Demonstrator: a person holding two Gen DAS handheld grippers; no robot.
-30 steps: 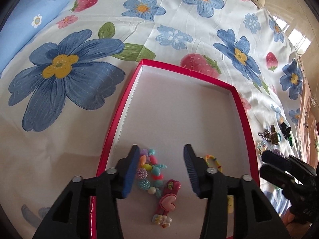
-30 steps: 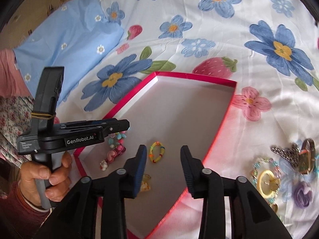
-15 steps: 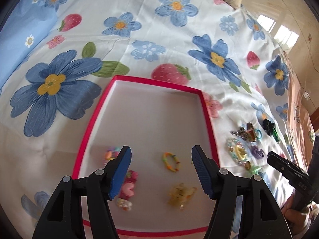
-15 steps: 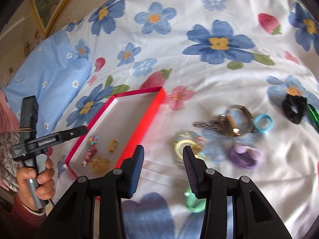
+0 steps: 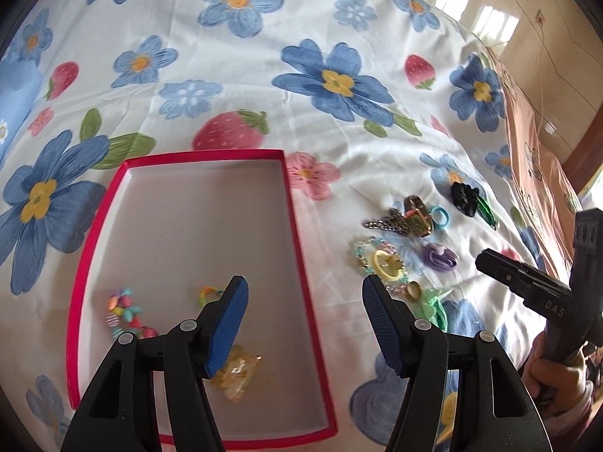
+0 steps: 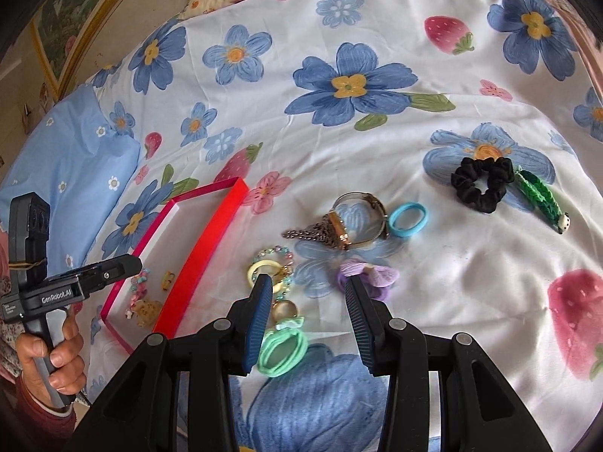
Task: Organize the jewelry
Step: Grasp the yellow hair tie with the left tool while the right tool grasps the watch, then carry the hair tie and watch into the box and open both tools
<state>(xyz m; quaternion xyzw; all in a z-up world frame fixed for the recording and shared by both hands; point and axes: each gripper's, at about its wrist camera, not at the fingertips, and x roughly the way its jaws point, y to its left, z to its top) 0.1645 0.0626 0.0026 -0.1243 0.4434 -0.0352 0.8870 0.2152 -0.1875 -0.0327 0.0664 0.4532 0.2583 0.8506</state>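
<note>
Floral bedsheet [image 6: 377,158] printed with blue flowers and strawberries carries a shallow red-rimmed cardboard tray [image 5: 301,263], already holding some beaded pieces. Loose jewelry lies on the sheet just beside it. Both claws are parted and empty: the right claw [image 6: 307,309] hovers over a mint-green elastic hair tie [image 6: 282,354], the left claw [image 5: 303,324] above the tray's edge. A clean pickup likely means lowering straight, pinching one band only, clear of the neighbouring pale yellow ring [image 6: 264,269].
</note>
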